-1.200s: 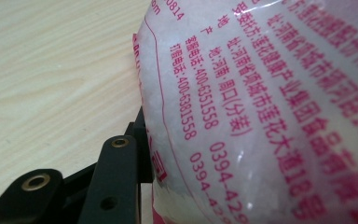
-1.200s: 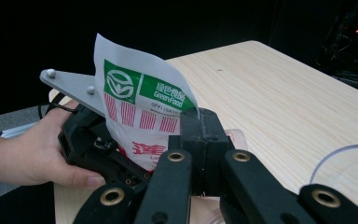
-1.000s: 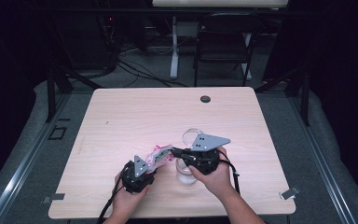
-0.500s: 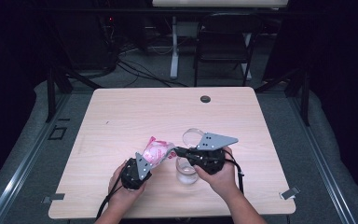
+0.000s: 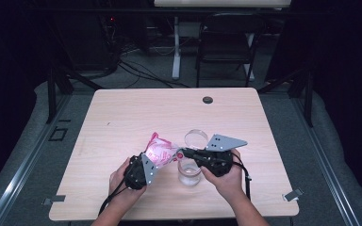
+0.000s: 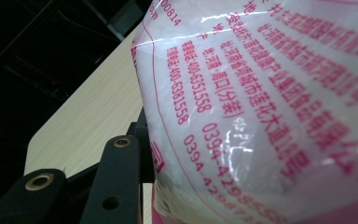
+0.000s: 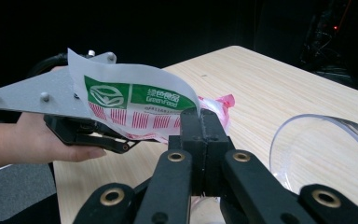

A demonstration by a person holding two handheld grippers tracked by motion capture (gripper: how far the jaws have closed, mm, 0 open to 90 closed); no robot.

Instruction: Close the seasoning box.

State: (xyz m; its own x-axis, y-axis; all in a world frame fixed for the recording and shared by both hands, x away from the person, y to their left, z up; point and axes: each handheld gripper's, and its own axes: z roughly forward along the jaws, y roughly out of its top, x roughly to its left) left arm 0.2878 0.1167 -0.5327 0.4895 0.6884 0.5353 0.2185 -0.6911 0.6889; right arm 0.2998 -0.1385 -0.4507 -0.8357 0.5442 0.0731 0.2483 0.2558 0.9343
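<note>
Count: one bag (image 5: 160, 151), pink-and-white plastic, one clear glass (image 5: 190, 171), one clear round lid (image 5: 196, 138), two grippers. On the table (image 5: 122, 117), the bag is held up off the surface at about 6 o'clock, near the front edge, between both grippers.

Left gripper (image 5: 156, 157): jaws clamped around the bag's body, holding it from the 8 o'clock side. Right gripper (image 5: 183, 153): jaws fully clenched on the bag's corner, from the 4 o'clock side.

The glass stands directly under the right gripper, partly covered by it; the lid lies just beyond at 12 o'clock from the glass. A small dark round disc (image 5: 208, 100) sits at the table's far edge, well apart. A black chair (image 5: 226, 42) stands behind the table.

Writing: green panel (image 7: 140, 99) reads "Green Food"; pink print (image 6: 200, 93) shows "400-6351558", "400-6381558", plus Chinese text.
</note>
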